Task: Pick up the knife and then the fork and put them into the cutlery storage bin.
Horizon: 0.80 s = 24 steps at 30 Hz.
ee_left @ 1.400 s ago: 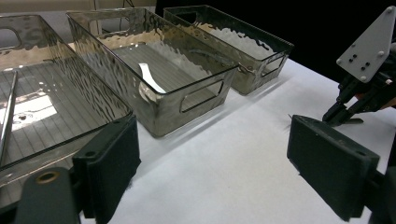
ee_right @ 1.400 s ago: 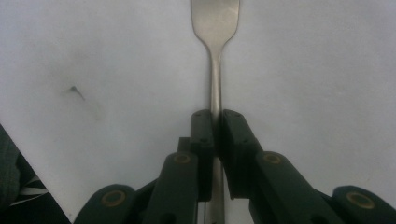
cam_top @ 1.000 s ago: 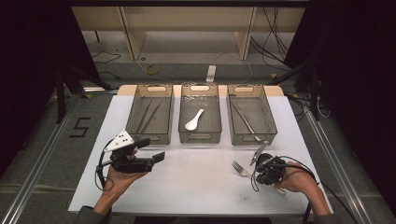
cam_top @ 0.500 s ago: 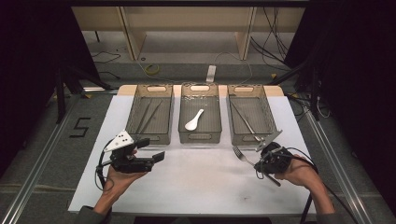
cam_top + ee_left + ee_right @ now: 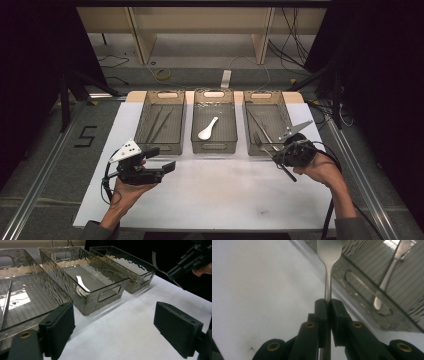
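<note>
A fork [image 5: 263, 145], the item being handled, is clamped by its handle between the jaws of the right gripper [image 5: 280, 159] at the right of the high view, its tines pointing up and left over the near end of the right-hand bin. Going from the left of that view: a white table [image 5: 215, 190] fills the lower middle of the frame, and in the lower left a hand holds the left gripper [image 5: 162, 159], which hovers above the table just in front of the left bin [image 5: 142, 125]. Its jaws stand wide apart with nothing between them; in the left gripper view the two black pads [image 5: 58, 327] sit at the lower left and lower right with bare white table between. The left bin, a clear smoky plastic tray, holds thin dark sticks [image 5: 159, 122] lying lengthwise. Just right of it, in the upper middle, the middle bin [image 5: 196, 125] holds a white spoon [image 5: 207, 129] lying at a slant. Right again is the right bin [image 5: 286, 117], which holds a metal utensil [image 5: 260, 125] lying lengthwise. The right gripper is held in a hand [image 5: 322, 172] at the right edge of the table, near the front right corner of that bin. In the right gripper view the jaws are pressed tight on the fork's narrow neck [image 5: 327, 287] at the centre of the frame, the fork's head rising out of the top edge, with the bin's front wall and a utensil inside it at the upper right.
</note>
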### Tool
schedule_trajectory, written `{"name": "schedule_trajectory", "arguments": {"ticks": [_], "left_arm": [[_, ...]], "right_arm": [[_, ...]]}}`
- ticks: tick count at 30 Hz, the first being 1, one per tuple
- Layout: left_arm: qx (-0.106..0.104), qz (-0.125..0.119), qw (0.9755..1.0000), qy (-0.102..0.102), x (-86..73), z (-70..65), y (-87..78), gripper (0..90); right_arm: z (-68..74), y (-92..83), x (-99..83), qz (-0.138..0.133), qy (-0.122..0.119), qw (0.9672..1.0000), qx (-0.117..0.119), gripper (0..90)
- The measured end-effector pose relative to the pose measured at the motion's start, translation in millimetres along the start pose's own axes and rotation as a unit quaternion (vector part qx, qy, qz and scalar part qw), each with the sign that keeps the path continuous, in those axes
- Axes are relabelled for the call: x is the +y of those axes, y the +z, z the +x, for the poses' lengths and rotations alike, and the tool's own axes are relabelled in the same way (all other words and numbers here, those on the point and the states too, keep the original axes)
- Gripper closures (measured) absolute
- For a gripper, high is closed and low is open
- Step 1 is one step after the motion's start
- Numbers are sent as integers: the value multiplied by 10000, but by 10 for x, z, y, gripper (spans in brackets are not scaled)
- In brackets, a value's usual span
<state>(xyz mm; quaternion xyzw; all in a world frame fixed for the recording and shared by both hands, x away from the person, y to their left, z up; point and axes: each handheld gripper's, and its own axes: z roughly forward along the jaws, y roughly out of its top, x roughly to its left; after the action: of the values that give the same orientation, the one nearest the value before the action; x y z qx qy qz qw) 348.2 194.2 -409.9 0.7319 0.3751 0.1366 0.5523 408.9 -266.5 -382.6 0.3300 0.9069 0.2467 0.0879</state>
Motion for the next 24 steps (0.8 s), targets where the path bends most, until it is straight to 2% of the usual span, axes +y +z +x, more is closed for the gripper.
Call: {"name": "schedule_trajectory", "arguments": {"ticks": [4, 14, 24], "left_arm": [[13, -39, 10000, -29, 0, 2, -3, 160], [25, -78, 10000, -24, 2, -2, -6, 156], [8, -112, 9999, -20, 5, -3, -15, 156]], "right_arm": [[-75, -21, 107, -121, 107, 9998, -78, 847], [-249, -66, 419, -308, 193, 9990, -246, 847], [-456, -21, 698, -334, 444, 9977, -377, 847]]}}
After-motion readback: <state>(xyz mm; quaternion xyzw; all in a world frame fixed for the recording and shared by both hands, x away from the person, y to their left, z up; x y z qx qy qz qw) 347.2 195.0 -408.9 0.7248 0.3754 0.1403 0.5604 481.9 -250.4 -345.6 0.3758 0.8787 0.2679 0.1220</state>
